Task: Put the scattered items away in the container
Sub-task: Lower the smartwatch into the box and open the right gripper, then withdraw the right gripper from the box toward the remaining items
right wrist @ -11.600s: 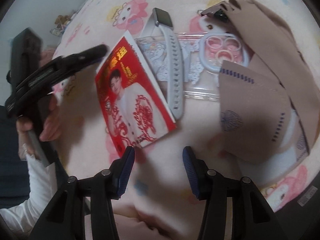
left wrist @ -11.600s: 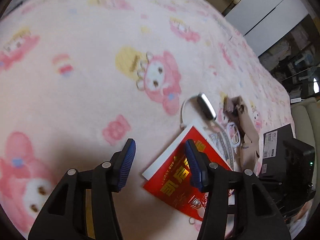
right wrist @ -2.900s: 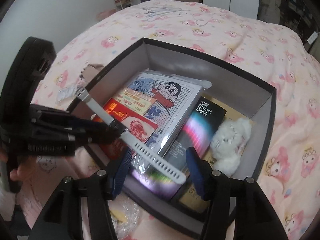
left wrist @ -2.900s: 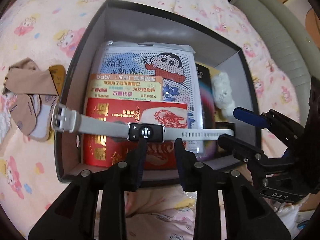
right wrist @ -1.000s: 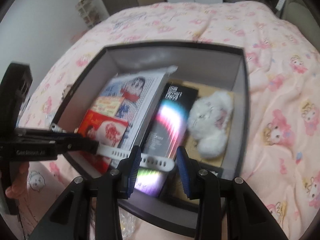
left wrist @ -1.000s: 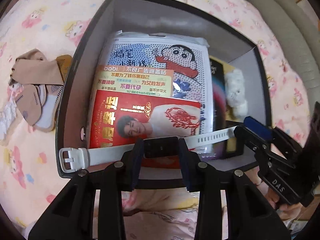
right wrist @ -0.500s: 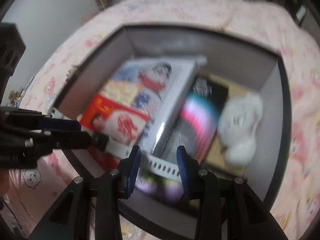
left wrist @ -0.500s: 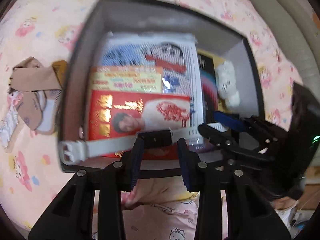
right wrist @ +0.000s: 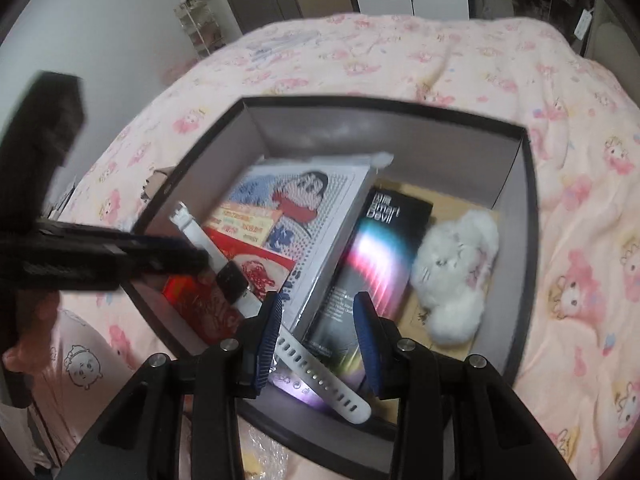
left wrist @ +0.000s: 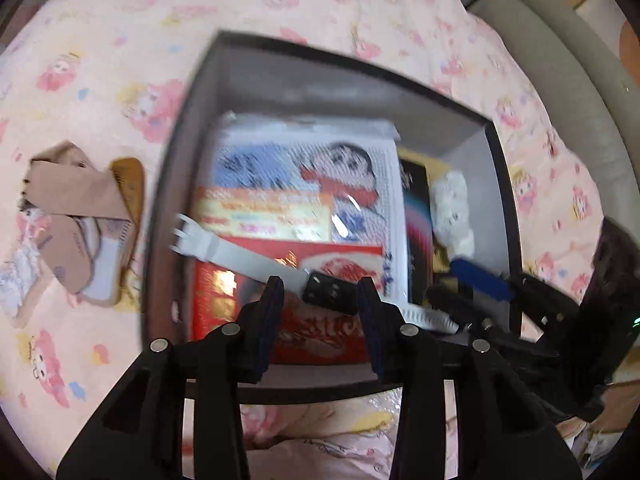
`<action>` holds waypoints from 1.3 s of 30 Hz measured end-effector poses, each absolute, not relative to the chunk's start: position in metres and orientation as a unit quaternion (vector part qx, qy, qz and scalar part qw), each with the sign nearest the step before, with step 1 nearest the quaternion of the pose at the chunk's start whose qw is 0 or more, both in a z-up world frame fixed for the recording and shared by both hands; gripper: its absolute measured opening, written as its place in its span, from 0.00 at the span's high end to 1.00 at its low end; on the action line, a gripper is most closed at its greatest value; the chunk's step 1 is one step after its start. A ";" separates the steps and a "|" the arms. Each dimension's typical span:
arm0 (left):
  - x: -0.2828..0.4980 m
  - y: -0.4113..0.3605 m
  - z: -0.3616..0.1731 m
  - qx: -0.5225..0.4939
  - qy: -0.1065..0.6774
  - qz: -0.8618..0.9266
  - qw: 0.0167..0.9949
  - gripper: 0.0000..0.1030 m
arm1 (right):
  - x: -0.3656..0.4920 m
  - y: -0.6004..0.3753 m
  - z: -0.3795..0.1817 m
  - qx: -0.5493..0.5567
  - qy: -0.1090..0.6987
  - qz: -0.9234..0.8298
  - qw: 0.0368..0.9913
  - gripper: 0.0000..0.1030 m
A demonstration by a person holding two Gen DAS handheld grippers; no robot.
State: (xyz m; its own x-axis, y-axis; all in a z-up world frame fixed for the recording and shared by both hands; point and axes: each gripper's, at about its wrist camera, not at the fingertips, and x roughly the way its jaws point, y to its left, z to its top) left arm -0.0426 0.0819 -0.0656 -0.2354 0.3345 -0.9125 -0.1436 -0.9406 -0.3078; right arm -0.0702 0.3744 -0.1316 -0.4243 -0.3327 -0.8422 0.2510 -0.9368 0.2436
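Observation:
A dark open box [left wrist: 224, 68] [right wrist: 400, 104] sits on the pink bed. Inside lie a cartoon-print pack [left wrist: 304, 160], a red booklet [left wrist: 320, 328], a black carton [right wrist: 372, 248] and a white plush toy [right wrist: 456, 272]. A white-strapped smartwatch [left wrist: 330, 290] [right wrist: 232, 276] lies slanted across the red booklet inside the box. My left gripper [left wrist: 320, 300] is open, its jaws on either side of the watch face without gripping it. My right gripper [right wrist: 316, 320] is open over the strap end [right wrist: 320, 376] at the box's near wall.
Beige socks and a face mask [left wrist: 76, 216] lie on the blanket left of the box, beside a brown comb [left wrist: 132, 184]. A grey sofa arm [left wrist: 560, 60] runs at the far right. Crinkled clear plastic [right wrist: 264, 456] lies below the box's near edge.
The left jaws have opened and the watch has dropped onto the red booklet, its buckle end swinging up into the box. The right gripper has let go of the strap end.

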 end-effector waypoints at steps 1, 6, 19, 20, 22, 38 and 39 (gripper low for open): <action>-0.046 0.081 -0.066 -0.595 -0.082 0.785 0.150 0.64 | -0.070 0.373 -0.132 0.511 -0.039 -0.840 0.176 0.68; -0.081 0.127 -0.104 -0.604 -0.079 0.785 0.113 0.64 | -0.059 0.364 -0.138 0.527 -0.006 -0.832 0.176 0.68; -0.059 0.129 -0.105 -0.610 -0.094 0.772 0.153 0.63 | -0.059 0.380 -0.123 0.491 -0.044 -0.851 0.180 0.68; -0.059 0.129 -0.109 -0.618 -0.097 0.766 0.150 0.63 | -0.061 0.379 -0.126 0.492 -0.042 -0.852 0.172 0.68; -0.073 0.143 -0.130 -0.641 -0.105 0.746 0.148 0.63 | -0.067 0.377 -0.137 0.514 -0.039 -0.842 0.158 0.68; -0.014 0.132 -0.044 -0.494 -0.050 0.859 0.124 0.22 | -0.018 0.376 -0.100 0.462 0.005 -0.886 0.043 0.36; -0.008 0.132 -0.034 -0.480 -0.048 0.868 0.122 0.19 | -0.011 0.376 -0.093 0.454 -0.001 -0.890 0.037 0.35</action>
